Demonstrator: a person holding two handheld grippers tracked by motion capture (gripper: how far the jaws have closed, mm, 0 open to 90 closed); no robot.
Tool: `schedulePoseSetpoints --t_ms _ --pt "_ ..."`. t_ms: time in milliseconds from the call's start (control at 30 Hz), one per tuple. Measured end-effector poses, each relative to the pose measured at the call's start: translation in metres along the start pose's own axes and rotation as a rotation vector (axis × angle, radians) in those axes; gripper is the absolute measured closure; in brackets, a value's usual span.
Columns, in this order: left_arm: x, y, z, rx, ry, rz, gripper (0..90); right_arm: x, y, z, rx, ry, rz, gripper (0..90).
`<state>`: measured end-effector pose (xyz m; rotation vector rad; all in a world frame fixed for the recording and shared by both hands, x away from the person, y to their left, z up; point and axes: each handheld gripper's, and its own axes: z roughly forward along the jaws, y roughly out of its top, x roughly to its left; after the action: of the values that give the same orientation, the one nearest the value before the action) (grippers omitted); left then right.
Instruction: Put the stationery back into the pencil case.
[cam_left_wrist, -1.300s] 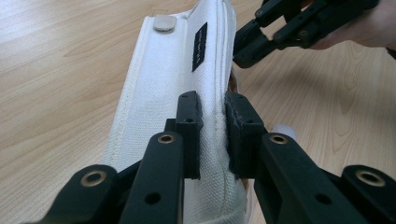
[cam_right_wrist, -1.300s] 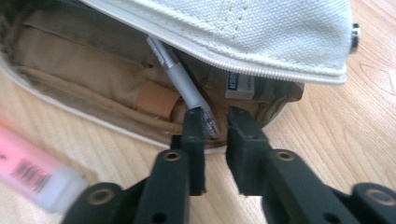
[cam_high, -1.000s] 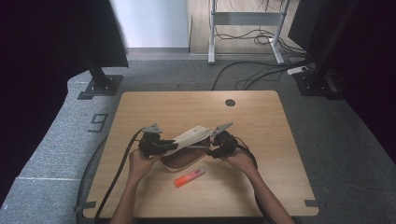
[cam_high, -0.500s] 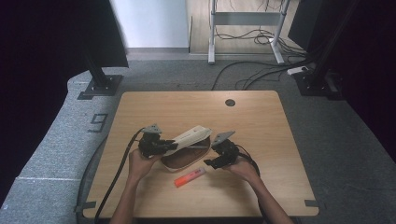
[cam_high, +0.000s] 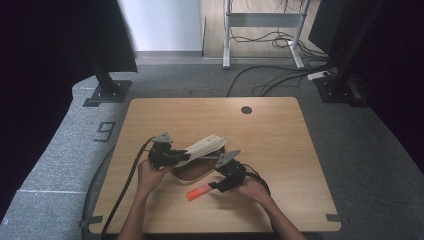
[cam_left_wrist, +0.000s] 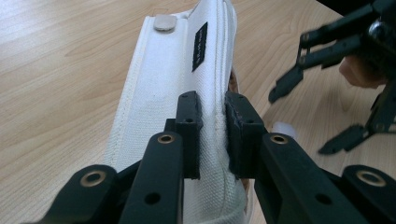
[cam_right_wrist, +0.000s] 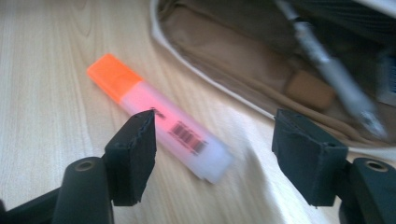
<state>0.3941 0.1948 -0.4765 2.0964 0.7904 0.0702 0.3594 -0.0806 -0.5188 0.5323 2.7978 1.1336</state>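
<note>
In the high view the pale wooden counter (cam_high: 280, 150) is evenly and softly lit while the room's left and right sides fall into near-black, and that picture is slightly soft and grainy, with only faint shadows under the hands. The left gripper view is bright and fairly sharp on the white canvas pouch flap (cam_left_wrist: 177, 88), with a pale sheen on the wood toward the top edge. The right gripper view is blurred, most along the silver metal pen (cam_right_wrist: 327, 65), and the orange-capped translucent highlighter (cam_right_wrist: 159, 119) looks soft and washed.
</note>
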Motion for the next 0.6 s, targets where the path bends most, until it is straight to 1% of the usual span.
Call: schedulePoseSetpoints --t_ms 100,233,300,333,367,467,567,600 --pt "0.000 0.000 0.000 0.001 -0.001 0.001 76.5 0.004 0.002 0.007 0.014 0.026 -0.026 33.5" --pt "0.000 0.000 0.000 0.001 -0.001 0.000 76.5 0.006 0.003 0.013 0.022 0.043 -0.039 35.0" --pt "0.000 0.000 0.000 0.001 -0.001 0.001 76.5 0.008 0.004 0.018 0.028 0.065 -0.054 38.0" --pt "0.000 0.000 0.000 0.001 -0.001 0.001 76.5 0.008 0.004 0.018 0.028 0.065 -0.054 38.0" --pt "0.000 0.000 0.000 0.001 -0.001 0.000 76.5 0.010 0.005 0.020 0.034 0.072 -0.076 40.4" --pt "0.000 0.000 0.000 0.002 -0.001 0.001 76.5 0.013 0.005 0.024 0.054 0.074 -0.109 44.2" --pt "0.000 0.000 0.000 0.002 -0.002 0.001 76.5 0.016 0.004 0.027 0.071 0.074 -0.139 51.4" --pt "0.000 0.000 0.000 0.002 -0.002 0.002 76.5 0.016 0.004 0.027 0.071 0.074 -0.139 51.4"
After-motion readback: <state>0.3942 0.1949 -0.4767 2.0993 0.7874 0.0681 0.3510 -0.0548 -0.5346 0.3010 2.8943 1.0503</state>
